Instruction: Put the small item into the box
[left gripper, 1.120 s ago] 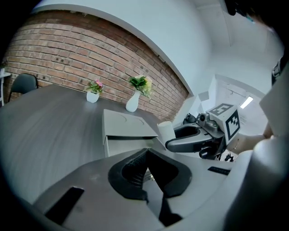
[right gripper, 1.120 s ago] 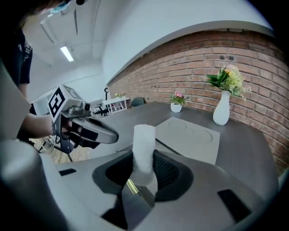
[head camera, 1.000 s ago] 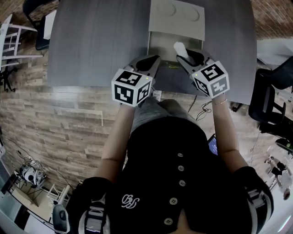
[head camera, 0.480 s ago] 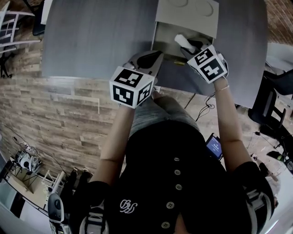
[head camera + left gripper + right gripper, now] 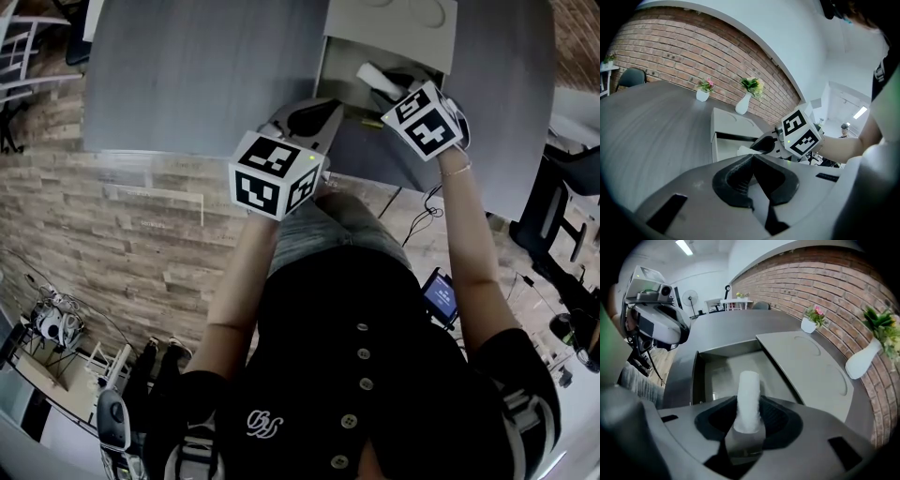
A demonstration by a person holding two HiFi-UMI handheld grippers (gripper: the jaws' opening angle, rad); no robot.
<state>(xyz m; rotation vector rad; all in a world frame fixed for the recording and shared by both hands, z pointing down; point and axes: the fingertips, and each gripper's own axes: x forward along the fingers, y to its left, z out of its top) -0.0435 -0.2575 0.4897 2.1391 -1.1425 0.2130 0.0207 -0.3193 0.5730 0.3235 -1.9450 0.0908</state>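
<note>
Roll (image 5: 749,385) sat pinched in right gripper (image 5: 749,417) above open box (image 5: 723,373) on counter (image 5: 187,75), far right. Left gripper (image 5: 751,161) was pressed together, empty. Best: lower inside walls before letting go.

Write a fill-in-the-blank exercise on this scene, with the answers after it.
1. The right hand-held gripper is shut on a ____ item.
2. The item is held above the open ____.
3. The left hand-held gripper holds ____.
4. The larger vase stands by the ____ wall.

Missing words: white; box; nothing; brick.
</note>
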